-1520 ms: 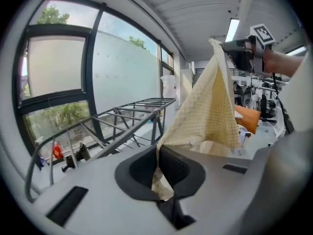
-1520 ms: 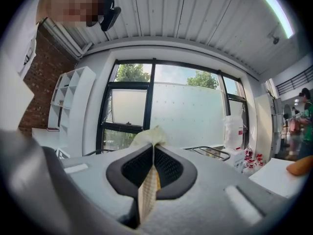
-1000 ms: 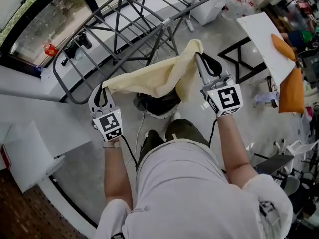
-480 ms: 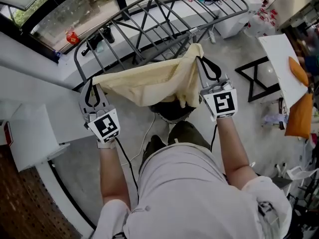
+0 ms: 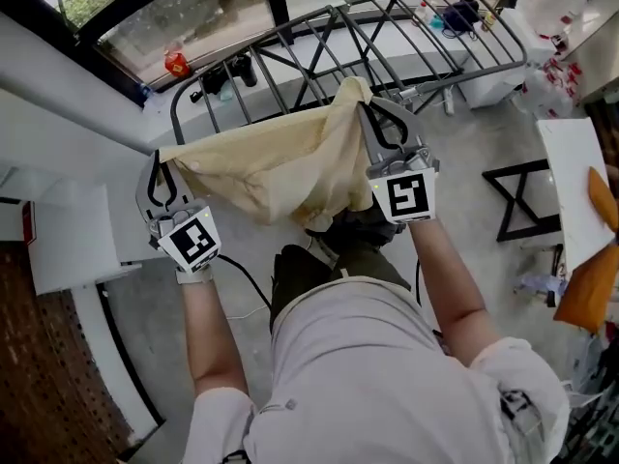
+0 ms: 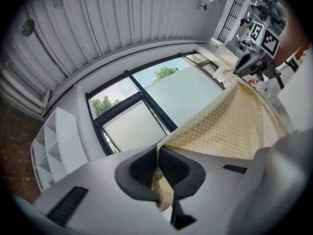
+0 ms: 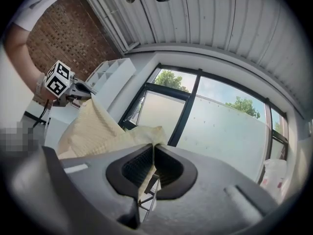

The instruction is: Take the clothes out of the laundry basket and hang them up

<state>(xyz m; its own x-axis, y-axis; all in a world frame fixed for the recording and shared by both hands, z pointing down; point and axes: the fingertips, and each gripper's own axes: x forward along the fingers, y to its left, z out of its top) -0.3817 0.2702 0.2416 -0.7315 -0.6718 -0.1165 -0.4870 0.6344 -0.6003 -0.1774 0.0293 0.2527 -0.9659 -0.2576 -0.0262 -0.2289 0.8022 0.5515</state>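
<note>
A pale yellow waffle-weave cloth (image 5: 280,158) hangs stretched between my two grippers, in front of the dark metal drying rack (image 5: 319,37). My left gripper (image 5: 160,158) is shut on the cloth's left corner (image 6: 161,146); the fabric (image 6: 230,126) runs away from it to the right. My right gripper (image 5: 372,104) is shut on the opposite corner (image 7: 146,136), which pokes up above the jaws. The cloth (image 7: 93,126) sags between them. The dark laundry basket (image 5: 360,222) is mostly hidden below the cloth, by the person's feet.
A large window (image 5: 164,17) with a sill runs behind the rack; a small red thing (image 5: 175,63) sits on the sill. Several items (image 5: 455,13) lie at the rack's far end. A white table (image 5: 580,182) with orange cloths (image 5: 585,293) stands on the right, a white shelf unit (image 5: 68,245) on the left.
Both grippers have lifted the cloth and carried it towards the rack. It is now spread wider between them, and the basket that showed below it is mostly covered.
</note>
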